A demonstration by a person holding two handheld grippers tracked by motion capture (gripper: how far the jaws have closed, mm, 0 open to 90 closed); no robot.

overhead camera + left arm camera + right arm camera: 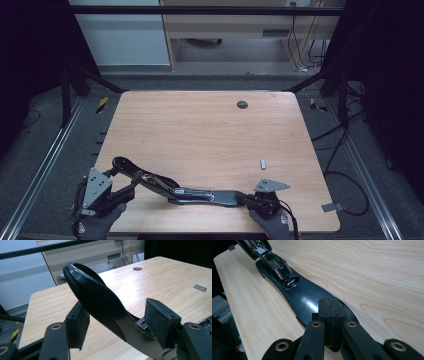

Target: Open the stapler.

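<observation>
While the black stapler (175,187) lies opened out flat along the near edge of the wooden tabletop (200,125), we work on it from both ends. Its upper arm swings up and to the left, ending in a rounded black handle, and its base stretches to the right with the metal staple channel (273,262) exposed between them.

Our left hand-held gripper (120,325) stands with its jaws wide apart around the raised handle. In the left gripper view the left pad (81,326) sits just beside the handle's underside, while the right pad (160,320) stands off from it with a gap showing; neither is pressing. The handle runs up between the pads and tilts away toward the far left.

Our right hand-held gripper (332,315) has its jaws drawn fully together, the two pads meeting at the tapered end of the glossy base. Whether a thin edge of the base is pinched between them we cannot tell; the pads rest right on top of it. Farther along the base sits the small oval metal anvil (291,283).

A loose strip of staples (262,163) lies on the tabletop well apart from the stapler, toward the right. A dark round grommet (242,104) marks the far side.

We can read no brand, label or writing on the stapler or the grippers.
</observation>
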